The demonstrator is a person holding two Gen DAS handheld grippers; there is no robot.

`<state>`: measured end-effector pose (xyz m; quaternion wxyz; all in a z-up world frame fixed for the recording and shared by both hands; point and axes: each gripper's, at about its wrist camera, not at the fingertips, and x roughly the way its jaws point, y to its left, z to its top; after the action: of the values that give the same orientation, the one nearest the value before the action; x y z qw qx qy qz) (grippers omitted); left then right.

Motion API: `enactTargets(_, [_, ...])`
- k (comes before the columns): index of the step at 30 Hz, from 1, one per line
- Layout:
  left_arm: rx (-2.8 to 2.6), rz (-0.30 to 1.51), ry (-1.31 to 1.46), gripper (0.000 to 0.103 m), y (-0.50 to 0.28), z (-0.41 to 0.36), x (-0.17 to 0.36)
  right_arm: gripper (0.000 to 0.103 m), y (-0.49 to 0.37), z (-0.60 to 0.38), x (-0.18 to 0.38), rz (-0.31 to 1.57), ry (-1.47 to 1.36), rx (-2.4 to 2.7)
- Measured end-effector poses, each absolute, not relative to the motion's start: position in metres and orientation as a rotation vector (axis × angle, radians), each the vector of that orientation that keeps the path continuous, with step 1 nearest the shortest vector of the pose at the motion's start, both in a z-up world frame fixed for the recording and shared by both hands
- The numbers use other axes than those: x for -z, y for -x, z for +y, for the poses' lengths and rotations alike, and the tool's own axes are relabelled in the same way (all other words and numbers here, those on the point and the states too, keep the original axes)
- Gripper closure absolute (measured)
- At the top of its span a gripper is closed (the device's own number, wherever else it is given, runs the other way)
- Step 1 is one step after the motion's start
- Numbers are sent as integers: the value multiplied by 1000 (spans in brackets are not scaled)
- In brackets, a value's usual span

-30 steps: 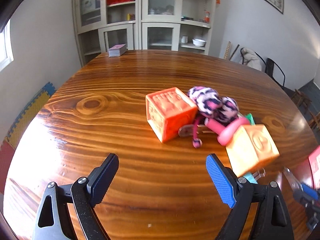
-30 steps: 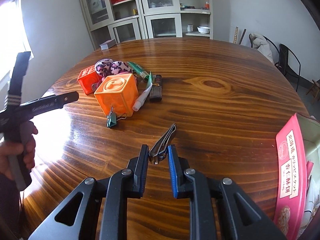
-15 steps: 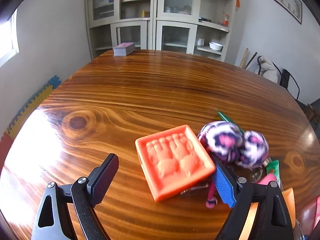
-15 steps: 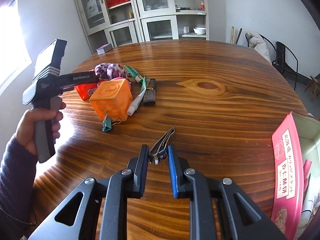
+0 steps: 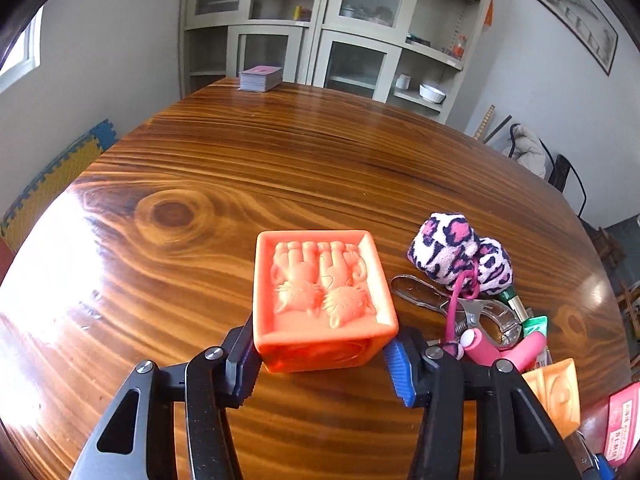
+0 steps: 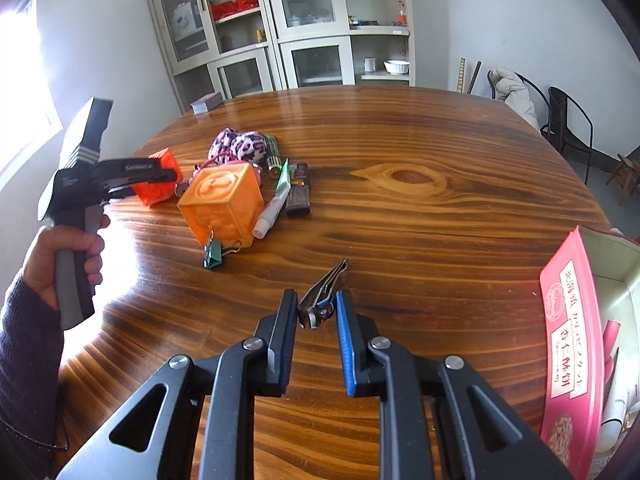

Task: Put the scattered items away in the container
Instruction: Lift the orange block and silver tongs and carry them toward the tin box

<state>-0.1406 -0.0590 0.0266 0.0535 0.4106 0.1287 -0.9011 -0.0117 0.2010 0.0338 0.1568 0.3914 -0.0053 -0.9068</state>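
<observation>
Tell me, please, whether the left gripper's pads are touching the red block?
Touching. In the left wrist view the left gripper has just been closing, and both pads press the sides of the red block.

A round wooden table [image 5: 280,168] is gleaming with window glare along its left side. Pale glass-doored cabinets [image 6: 304,28] are standing against the far wall, white bowl [image 6: 397,66] sitting on an open shelf. Daylight is pouring through a window [image 6: 24,80] at left. Black chairs [image 6: 568,124] are waiting by the right wall, and a framed picture [image 5: 572,12] is hanging above, while foam floor mats [image 5: 52,176] are showing below
</observation>
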Motion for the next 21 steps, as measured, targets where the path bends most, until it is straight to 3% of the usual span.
enactTargets(9, [2785,462,-1166,48,97,-65,-55,90,3,205,-47,-76,-1061,2599])
enactTargets(21, [2927,442,-1114,48,68,-44,-82,85,12,243,-26,-270,-1235,2651])
